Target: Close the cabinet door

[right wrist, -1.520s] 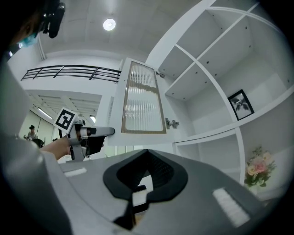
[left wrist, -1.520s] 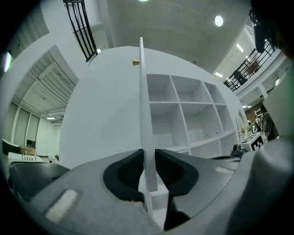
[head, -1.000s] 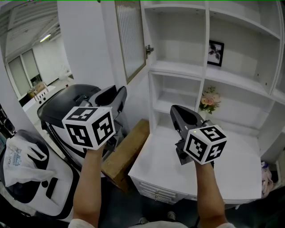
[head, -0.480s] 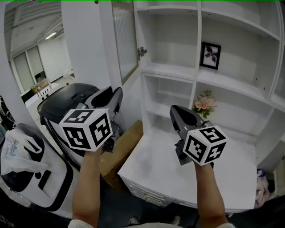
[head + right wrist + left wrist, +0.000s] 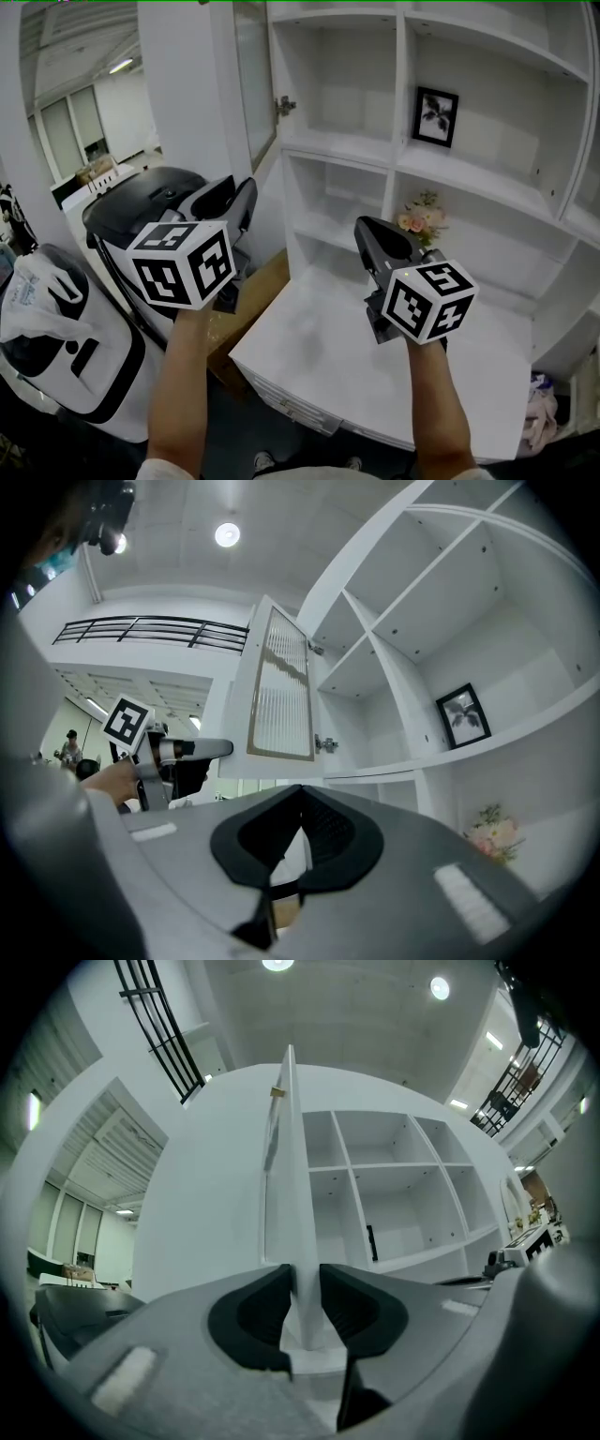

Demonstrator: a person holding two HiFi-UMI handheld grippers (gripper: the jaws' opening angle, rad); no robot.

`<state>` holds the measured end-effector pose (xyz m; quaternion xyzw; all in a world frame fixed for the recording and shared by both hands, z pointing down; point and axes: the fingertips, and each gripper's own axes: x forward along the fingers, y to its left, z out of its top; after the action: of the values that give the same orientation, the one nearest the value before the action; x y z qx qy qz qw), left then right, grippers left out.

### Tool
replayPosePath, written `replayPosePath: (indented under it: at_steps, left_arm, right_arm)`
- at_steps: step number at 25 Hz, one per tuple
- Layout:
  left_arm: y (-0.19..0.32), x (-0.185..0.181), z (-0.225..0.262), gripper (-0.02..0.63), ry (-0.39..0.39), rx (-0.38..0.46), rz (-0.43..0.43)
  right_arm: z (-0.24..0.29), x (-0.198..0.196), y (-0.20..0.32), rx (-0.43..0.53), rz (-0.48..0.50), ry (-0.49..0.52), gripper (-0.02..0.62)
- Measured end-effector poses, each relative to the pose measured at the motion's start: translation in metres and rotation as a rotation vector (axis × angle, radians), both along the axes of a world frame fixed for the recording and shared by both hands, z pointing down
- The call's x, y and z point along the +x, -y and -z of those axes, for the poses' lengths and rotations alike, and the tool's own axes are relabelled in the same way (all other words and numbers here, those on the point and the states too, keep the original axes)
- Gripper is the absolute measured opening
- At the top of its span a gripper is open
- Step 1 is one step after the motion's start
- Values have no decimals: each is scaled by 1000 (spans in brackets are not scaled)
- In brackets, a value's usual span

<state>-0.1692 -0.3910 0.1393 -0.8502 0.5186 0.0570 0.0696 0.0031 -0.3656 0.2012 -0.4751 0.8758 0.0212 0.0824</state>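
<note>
cabinet door (image 5: 279, 694) ribbed, right gripper view only

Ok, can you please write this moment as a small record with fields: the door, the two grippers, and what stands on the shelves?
door: cabinet door stands open, hinged at the left side of the shelf unit
left gripper: jaws apart; the door's free edge shows in the gap, contact cannot be told
right gripper: jaws together, nothing between them, held over the white counter
on shelves: framed picture; flowers one shelf lower
</note>
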Motion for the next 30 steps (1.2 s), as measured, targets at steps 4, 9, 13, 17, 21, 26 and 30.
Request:
replayPosePath:
  at_steps: [4, 9, 13, 17, 21, 26, 30]
  left_arm:
    - [-1, 18, 1, 107, 6, 4, 23]
    - [-3, 45, 1, 107, 15, 1, 16]
    - [1, 71, 1, 112, 33, 4, 26]
    - [7, 94, 1, 118, 45, 8, 36]
    - [15, 112, 1, 132, 32, 1, 42]
    - [23, 128, 2, 133, 19, 6, 48]
    - [30, 142, 1, 140, 28, 1, 55]
  right_arm:
    - [5, 16, 1, 14, 20, 11, 3]
    - [6, 30, 5, 18, 54, 18, 3]
    - [5, 41, 6, 20, 74, 18, 3]
    - [4, 58, 7, 21, 75, 18, 3]
    - [3, 77, 6, 19, 65, 18, 3]
    - [2, 98, 7, 18, 48, 16, 3]
    - [6, 108, 10, 26, 43, 8, 3]
